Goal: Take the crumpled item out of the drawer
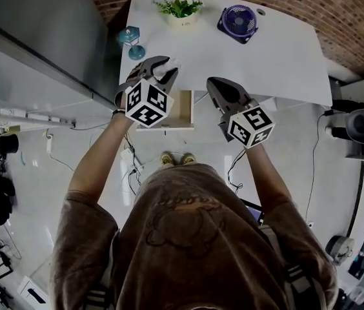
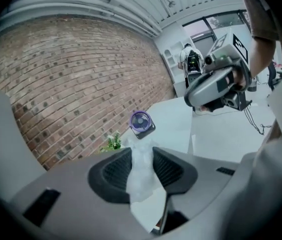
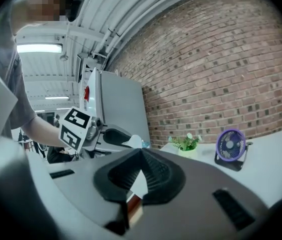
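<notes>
White crumpled item (image 2: 141, 174) sits pinched between the left gripper's (image 1: 158, 70) narrowed jaws, held above the open drawer (image 1: 184, 110), apparently to clear it. The right gripper (image 1: 219, 88), jaws together and empty, hovers beside the desk (image 1: 285, 57) edge.

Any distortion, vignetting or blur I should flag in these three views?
Head view: dim, grey, fairly sharp. Left gripper view: fisheye, black corners, brick wall bowed, crumpled item between the jaws soft. Right gripper view: same dark corners, ceiling light glares.
</notes>
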Demonstrator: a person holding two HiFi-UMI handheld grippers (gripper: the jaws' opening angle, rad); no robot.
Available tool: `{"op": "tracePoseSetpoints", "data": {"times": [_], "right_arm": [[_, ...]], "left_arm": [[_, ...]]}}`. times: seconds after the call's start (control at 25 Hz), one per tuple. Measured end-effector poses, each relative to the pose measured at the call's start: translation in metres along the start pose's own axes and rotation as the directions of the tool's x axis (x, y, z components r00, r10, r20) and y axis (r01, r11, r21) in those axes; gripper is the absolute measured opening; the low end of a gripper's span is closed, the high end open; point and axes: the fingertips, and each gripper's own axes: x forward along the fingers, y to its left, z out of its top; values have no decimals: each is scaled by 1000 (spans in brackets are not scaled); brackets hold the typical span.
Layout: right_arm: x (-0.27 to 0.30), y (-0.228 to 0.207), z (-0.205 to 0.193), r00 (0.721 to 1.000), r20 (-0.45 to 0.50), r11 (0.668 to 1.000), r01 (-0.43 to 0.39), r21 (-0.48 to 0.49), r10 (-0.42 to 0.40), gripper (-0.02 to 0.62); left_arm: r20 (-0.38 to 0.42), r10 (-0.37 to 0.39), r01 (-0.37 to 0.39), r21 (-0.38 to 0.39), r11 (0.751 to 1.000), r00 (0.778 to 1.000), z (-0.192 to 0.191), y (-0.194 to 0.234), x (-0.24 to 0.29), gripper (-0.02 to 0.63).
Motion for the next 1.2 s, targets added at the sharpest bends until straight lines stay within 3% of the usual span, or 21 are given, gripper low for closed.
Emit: {"op": "tracePoseSetpoints", "data": {"times": [0.2,0.48,0.76,1.04,1.2], "right_arm": [[-8,9,25,999,32,999,-28,-17,29,-2],[-25,16,44,996,74,999,-41,-14,42,-2],[-34,27,49,993,89,997,-75,-6,75,-2],[-43,37,35,993,80,996,-87,22,85,-2],[-48,43,25,993,67,995,-99,12,98,-2]], "left_arm": [[62,24,-20,-64,998,998,31,20,-18,135],[193,9,29,-191,981,981,67,24,-46,135],[318,33,101,-396,912,947,69,22,-62,137],[388,76,144,-508,849,919,60,13,-74,137],[394,101,152,-560,814,914,50,5,-78,137]]}}
